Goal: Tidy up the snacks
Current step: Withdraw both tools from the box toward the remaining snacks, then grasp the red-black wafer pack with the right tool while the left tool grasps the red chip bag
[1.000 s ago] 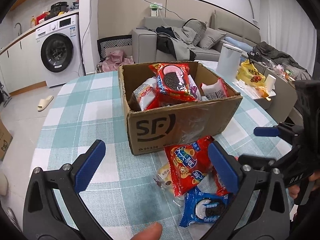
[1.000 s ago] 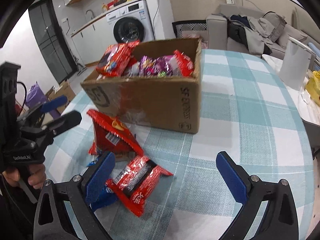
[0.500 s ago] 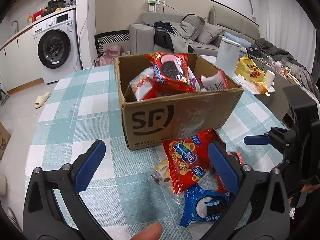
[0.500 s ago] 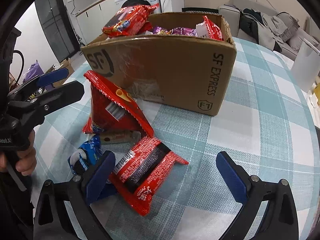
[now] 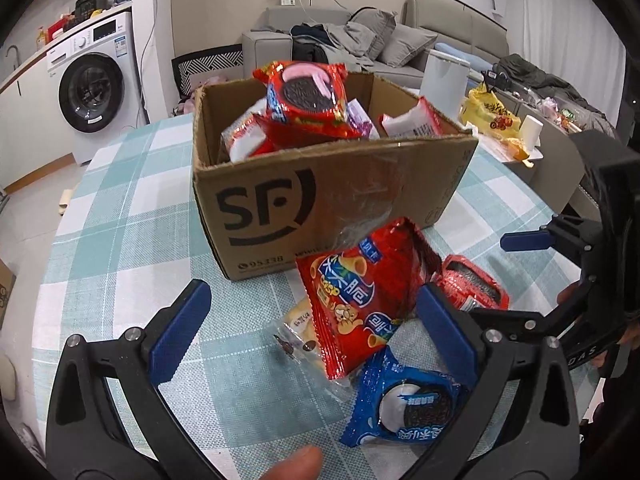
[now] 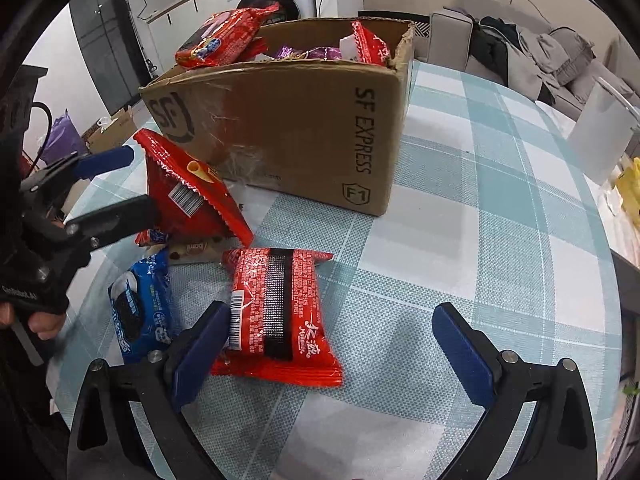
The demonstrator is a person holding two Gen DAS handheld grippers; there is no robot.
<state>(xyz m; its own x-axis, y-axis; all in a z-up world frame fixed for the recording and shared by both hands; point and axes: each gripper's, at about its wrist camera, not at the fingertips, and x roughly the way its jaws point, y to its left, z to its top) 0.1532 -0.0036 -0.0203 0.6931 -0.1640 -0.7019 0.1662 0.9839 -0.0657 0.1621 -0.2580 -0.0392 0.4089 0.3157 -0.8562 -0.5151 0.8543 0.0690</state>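
A cardboard SF box [image 5: 320,184] full of snack packets stands on the checked table; it also shows in the right wrist view [image 6: 304,120]. In front of it lie a red crisp bag [image 5: 360,300], a blue cookie packet [image 5: 404,404], a clear cake wrapper [image 5: 298,332] and a red-and-black packet [image 6: 280,308]. My left gripper [image 5: 312,328] is open, low over the red crisp bag. My right gripper [image 6: 332,344] is open, its left finger beside the red-and-black packet.
A red cookie pack [image 5: 308,96] sticks up out of the box. A white bin [image 6: 600,136] stands at the table's far right. A sofa [image 5: 360,40] and washing machine [image 5: 92,96] lie beyond. The checked tablecloth [image 6: 480,240] stretches right of the box.
Both grippers have moved forward and down toward the loose snacks in front of the box. The red-and-black packet now sits between the right gripper's fingers, nearer the left one.
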